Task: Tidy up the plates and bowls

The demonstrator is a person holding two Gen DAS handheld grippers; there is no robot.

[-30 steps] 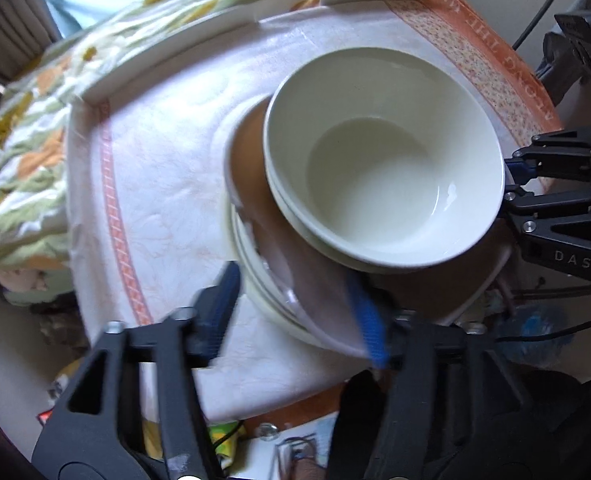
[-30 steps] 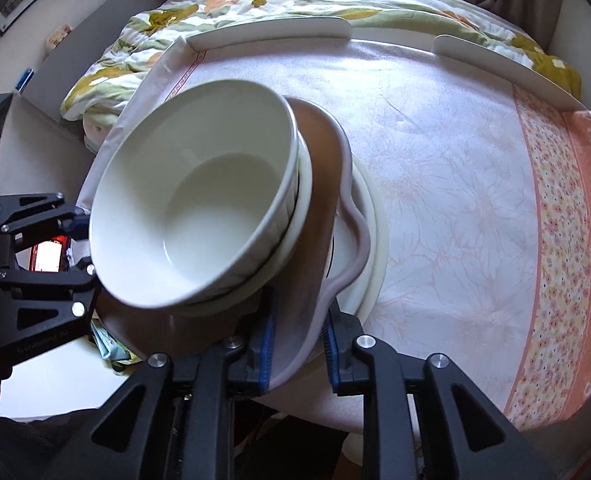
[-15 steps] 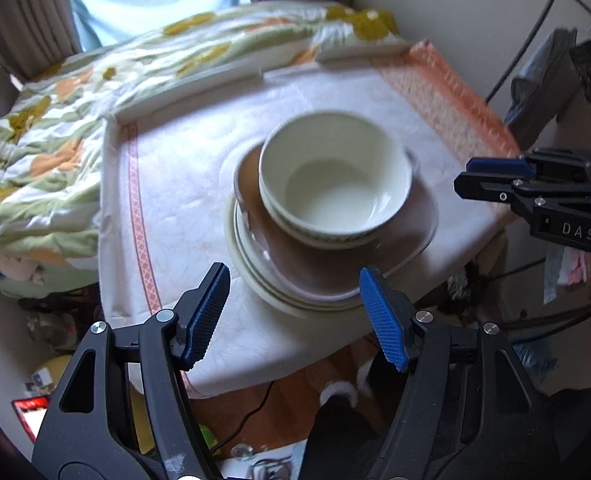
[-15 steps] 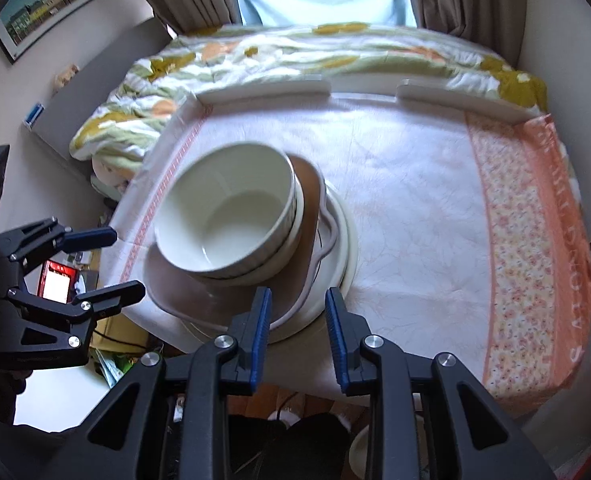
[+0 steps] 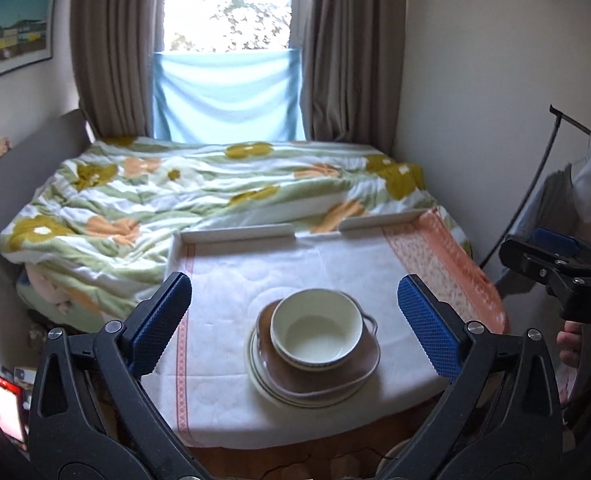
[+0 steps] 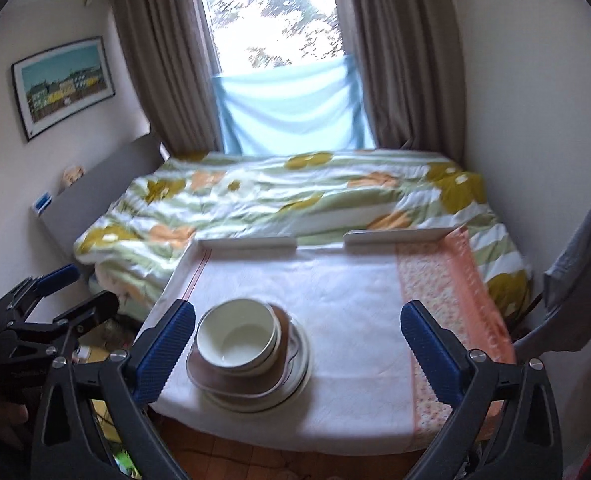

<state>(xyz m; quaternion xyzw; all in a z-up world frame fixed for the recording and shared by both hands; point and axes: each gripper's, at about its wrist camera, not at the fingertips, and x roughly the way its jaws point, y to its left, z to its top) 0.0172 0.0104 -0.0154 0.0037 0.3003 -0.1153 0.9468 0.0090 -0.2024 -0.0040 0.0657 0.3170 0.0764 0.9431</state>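
Note:
A stack stands near the front edge of the cloth-covered table (image 5: pixel 335 264). Cream bowls (image 5: pixel 316 336) sit nested on a brown plate (image 5: pixel 359 364), which rests on cream plates (image 5: pixel 263 384). The same stack shows in the right wrist view: bowls (image 6: pixel 235 340), brown plate (image 6: pixel 231 378), cream plates (image 6: pixel 295 376). My left gripper (image 5: pixel 293 326) is open and empty, held back from the table. My right gripper (image 6: pixel 297 352) is open and empty, also held back. Each gripper shows at the edge of the other's view.
A bed with a flowered quilt (image 5: pixel 199 196) lies behind the table. White rails (image 5: pixel 239 234) run along the table's far edge. An orange patterned band (image 6: pixel 447 288) covers the table's right side. Curtains and a window stand at the back. Walls close both sides.
My right gripper let go of the brown plate and opened. Both grippers pulled back and up from the stack, which now rests on the table.

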